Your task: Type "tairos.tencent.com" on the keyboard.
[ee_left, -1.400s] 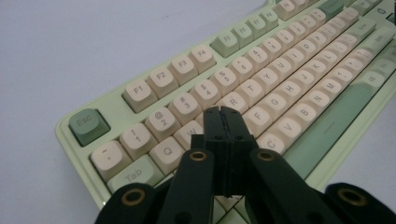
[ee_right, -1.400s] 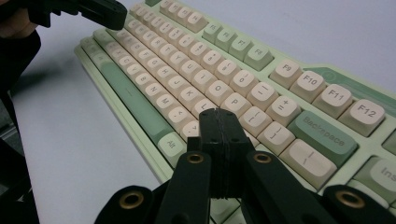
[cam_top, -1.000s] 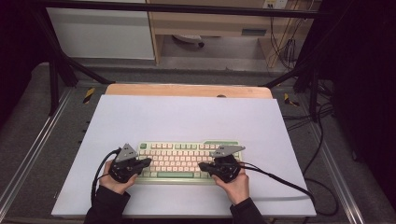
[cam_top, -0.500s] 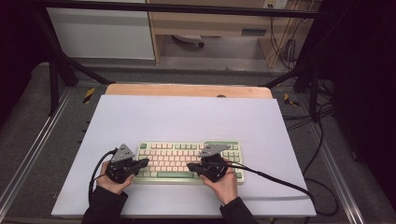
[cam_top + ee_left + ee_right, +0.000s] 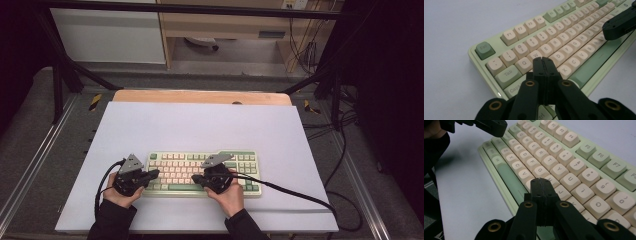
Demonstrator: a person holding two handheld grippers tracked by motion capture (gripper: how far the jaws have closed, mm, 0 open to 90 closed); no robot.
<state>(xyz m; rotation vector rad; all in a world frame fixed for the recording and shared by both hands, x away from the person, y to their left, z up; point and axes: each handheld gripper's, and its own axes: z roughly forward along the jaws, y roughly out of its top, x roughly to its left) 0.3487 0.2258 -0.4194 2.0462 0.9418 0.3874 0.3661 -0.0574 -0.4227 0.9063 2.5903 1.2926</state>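
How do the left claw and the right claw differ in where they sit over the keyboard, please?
The left claw sits at the keyboard's left end, its tips over the A and S keys; the right claw sits nearer the middle, its tips around H and B. In the high view the left claw points right, the right claw left. Both are shut and hold nothing.

one keyboard on a pale tabletop

the tabletop point(image 5: 200, 125) is a flat, pale lilac-grey sheet, with a strip of bare wood showing along its far edge. a mint-green keyboard point(image 5: 202, 172) with cream keys lies flat on it, near the person's edge and roughly centred, its long side parallel to that edge. a black cable point(image 5: 295, 192) trails across the surface to the right.
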